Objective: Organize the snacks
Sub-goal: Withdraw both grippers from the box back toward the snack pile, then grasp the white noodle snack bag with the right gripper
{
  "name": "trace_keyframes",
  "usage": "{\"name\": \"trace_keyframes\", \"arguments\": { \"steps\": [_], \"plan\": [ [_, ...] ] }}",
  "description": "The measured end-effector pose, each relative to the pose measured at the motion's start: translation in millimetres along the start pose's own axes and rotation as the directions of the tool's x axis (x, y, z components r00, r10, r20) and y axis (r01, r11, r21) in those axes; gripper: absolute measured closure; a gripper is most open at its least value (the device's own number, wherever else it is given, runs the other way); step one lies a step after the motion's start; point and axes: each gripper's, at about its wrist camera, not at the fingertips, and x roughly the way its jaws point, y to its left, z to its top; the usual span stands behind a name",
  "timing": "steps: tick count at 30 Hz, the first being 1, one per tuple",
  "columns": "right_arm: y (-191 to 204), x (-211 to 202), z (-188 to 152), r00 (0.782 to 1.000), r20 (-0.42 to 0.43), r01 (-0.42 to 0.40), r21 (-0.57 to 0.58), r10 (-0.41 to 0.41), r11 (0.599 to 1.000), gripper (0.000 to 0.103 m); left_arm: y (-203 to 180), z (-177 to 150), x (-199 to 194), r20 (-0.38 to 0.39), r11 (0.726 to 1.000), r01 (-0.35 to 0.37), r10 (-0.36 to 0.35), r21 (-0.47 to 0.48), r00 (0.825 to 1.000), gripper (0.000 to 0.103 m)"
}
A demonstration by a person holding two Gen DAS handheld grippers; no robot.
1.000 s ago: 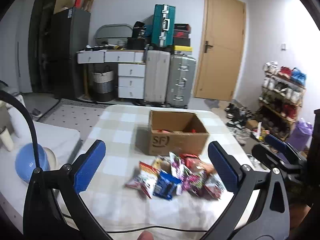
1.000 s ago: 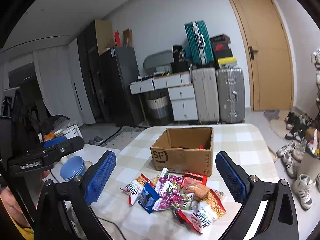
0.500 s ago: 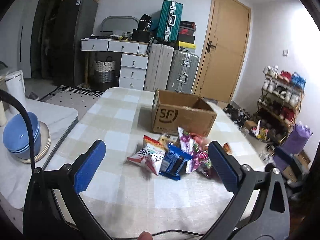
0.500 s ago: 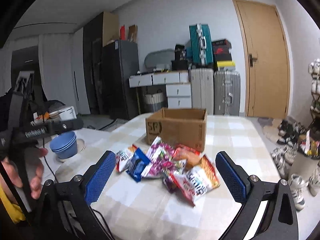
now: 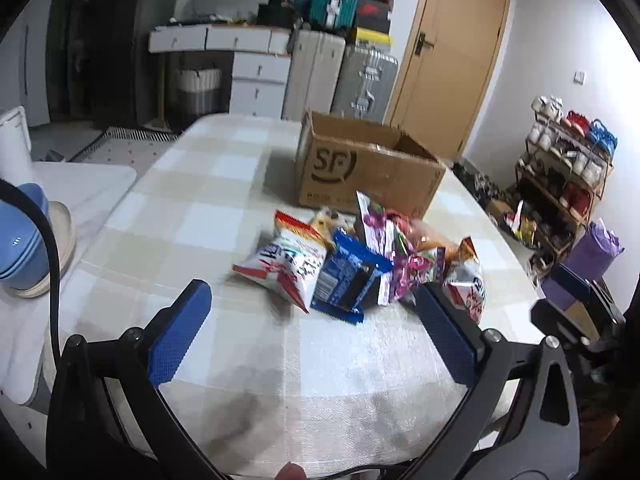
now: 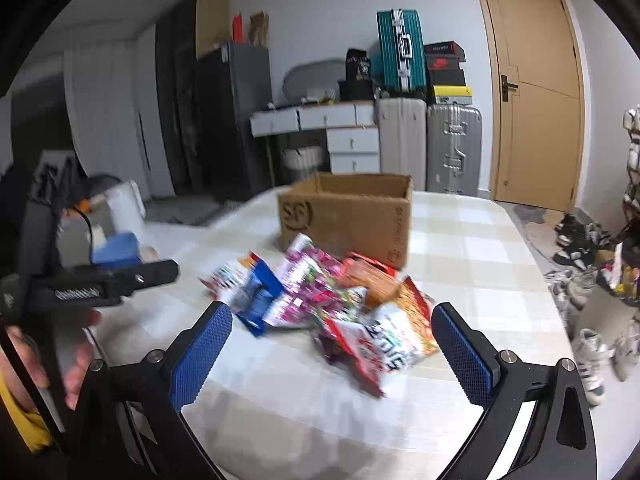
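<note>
A pile of snack packets (image 5: 352, 260) lies on the checked tablecloth, in front of an open cardboard box (image 5: 360, 168) marked SF. A white-and-red packet (image 5: 284, 264) and a blue packet (image 5: 344, 280) lie nearest the left gripper. My left gripper (image 5: 312, 312) is open and empty, just short of the pile. My right gripper (image 6: 332, 332) is open and empty, with its fingers either side of the pile's near edge (image 6: 332, 300). The box (image 6: 348, 216) stands behind the pile in the right wrist view too. A white-and-orange packet (image 6: 392, 340) lies at the pile's front right.
A stack of blue bowls (image 5: 20, 236) sits on a white side surface at the left. Suitcases (image 5: 340, 76), drawers and a door stand behind the table. A shoe rack (image 5: 560, 168) is at the right. The left gripper's body (image 6: 100, 284) shows at the left of the right wrist view.
Both grippers have come down and closer to the snack pile, which now looks larger in both views. Both stay open. The snacks and box have not moved.
</note>
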Motion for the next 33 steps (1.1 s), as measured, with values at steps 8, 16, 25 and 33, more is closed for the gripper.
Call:
{"name": "trace_keyframes", "arguments": {
  "steps": [8,16,25,33],
  "plan": [
    [-36.4,53.9,-7.9,0.989,-0.149,0.028,0.025,-0.024,0.999,0.001,9.0,8.5,16.6,-0.055,0.996,0.066,-0.069,-0.053,0.996,0.001],
    [-79.8,97.0,-6.6,0.975,-0.22,0.023,0.22,0.026,0.975,0.002,27.6,21.5,35.8,-0.075,0.987,0.085,-0.096,-0.133,0.993,0.001],
    [-90.8,128.2,-8.6,0.947,-0.318,0.057,0.284,0.039,0.957,0.014,33.5,44.8,78.5,-0.111,0.987,0.104,-0.117,-0.119,0.987,0.001],
    [-97.9,137.9,-13.2,0.937,-0.334,0.026,0.355,0.101,0.935,0.03,42.9,52.5,106.5,-0.141,0.986,0.097,-0.117,-0.137,0.983,0.001]
  ]
}}
